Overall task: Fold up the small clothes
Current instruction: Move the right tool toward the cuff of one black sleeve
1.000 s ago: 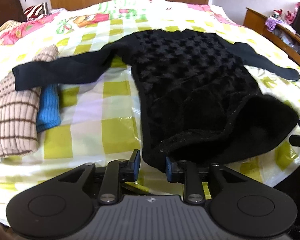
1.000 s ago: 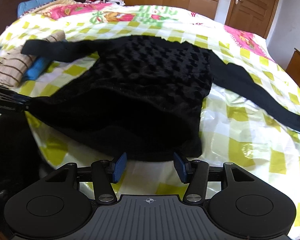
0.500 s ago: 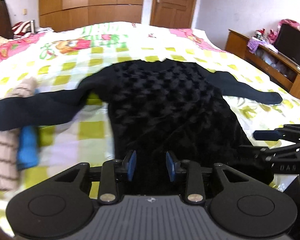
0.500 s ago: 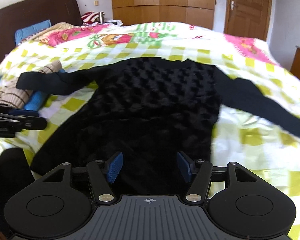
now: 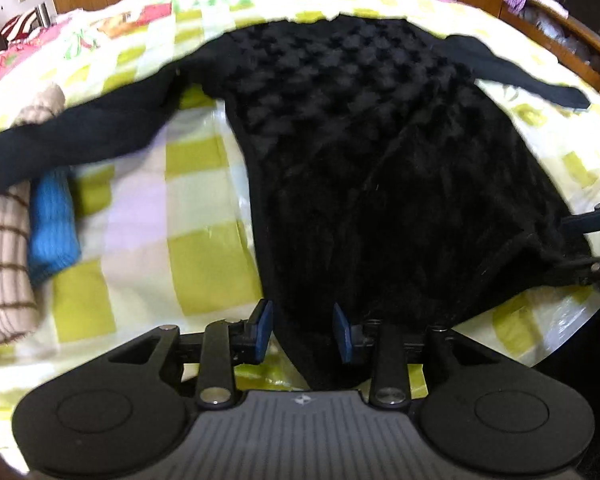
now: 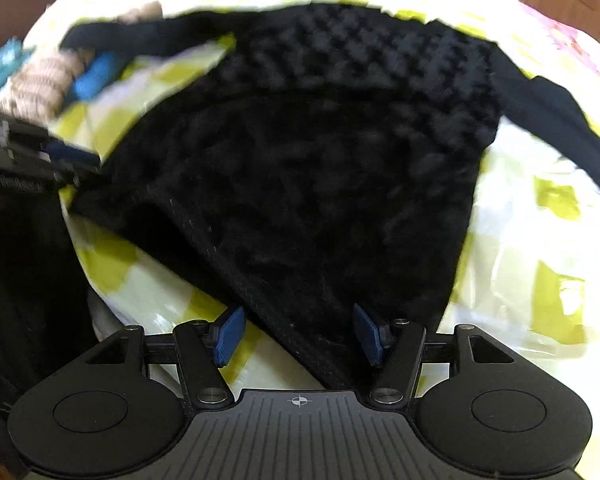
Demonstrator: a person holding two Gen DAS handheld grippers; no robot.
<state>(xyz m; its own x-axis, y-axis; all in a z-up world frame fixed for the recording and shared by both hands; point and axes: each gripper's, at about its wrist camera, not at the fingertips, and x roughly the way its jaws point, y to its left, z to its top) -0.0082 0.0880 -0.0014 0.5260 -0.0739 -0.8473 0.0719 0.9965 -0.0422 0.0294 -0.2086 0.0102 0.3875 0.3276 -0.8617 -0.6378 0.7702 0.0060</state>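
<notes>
Black sweater point(image 5: 372, 168) hem between each spread gripper, left point(image 5: 302, 330) and right point(image 6: 298, 334); sleeve overlaps striped knit point(image 5: 4, 256) beside blue cloth point(image 5: 52, 220)

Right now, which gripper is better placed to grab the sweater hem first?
Left. The left gripper straddles the sweater hem with a narrow gap. The right gripper also straddles it, but opened wider.

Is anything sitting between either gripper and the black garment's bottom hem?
Nothing visible does. The black fleece garment has its hem between the open pads of both the left gripper and the right gripper. The folded striped and blue clothes lie off to the side, under one sleeve.
</notes>
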